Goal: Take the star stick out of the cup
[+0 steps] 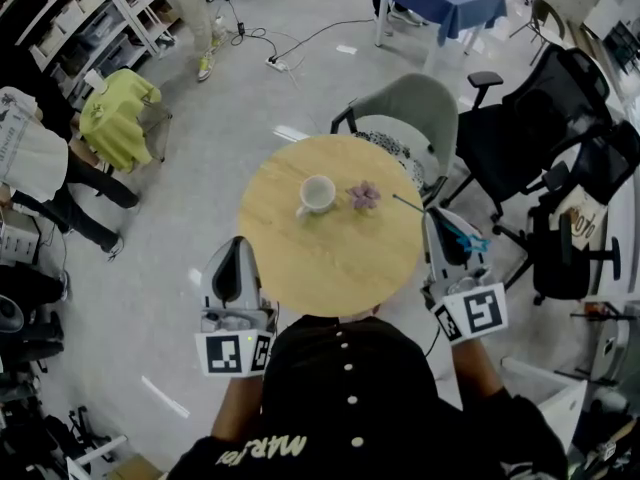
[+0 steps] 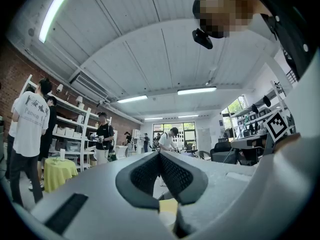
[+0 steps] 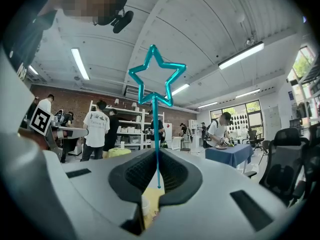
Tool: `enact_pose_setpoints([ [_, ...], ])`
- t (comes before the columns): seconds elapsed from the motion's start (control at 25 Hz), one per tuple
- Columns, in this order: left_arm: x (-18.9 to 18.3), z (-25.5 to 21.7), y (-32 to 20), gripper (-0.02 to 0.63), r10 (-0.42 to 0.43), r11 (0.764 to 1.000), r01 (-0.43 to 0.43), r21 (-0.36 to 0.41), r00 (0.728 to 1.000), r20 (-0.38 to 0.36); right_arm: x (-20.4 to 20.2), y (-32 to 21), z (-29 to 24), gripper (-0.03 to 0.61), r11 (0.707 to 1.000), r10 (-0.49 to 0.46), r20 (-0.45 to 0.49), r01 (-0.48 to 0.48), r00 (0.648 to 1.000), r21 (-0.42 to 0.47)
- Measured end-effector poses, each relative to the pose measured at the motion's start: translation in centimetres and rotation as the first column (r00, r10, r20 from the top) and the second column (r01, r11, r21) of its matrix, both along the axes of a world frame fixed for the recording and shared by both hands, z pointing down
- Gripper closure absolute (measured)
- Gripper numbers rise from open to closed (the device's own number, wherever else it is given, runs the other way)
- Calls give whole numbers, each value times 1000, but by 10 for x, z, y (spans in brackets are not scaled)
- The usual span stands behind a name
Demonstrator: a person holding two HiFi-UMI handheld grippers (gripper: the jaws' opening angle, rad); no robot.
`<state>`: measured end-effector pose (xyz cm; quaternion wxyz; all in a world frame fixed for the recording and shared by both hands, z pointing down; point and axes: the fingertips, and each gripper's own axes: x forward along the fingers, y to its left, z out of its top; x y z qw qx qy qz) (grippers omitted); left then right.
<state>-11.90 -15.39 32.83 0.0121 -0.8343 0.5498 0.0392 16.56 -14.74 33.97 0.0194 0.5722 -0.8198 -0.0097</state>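
Round wooden counter sits below me in a busy workshop, carrying a white cup and a small purple flower. My right gripper has its jaws clamped on the star stick, which is well clear of the cup. My left gripper hangs empty, jaws together. I judge the removal done; at most, setting the stick down remains.

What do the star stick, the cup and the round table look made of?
Star stick: likely plastic, glossy teal, thin, with highlights along its outline. Cup: probably glazed ceramic, smooth white with a handle. Table: wood or wood-look laminate, matte pale tan surface.
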Motion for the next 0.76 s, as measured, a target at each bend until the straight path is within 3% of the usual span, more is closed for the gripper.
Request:
enact_pose_setpoints([
  [0.76, -1, 0, 4, 617, 0, 1000, 0, 8, 1000, -6, -7, -1, -2, 561, 1000, -17, 1, 17, 1000, 12],
])
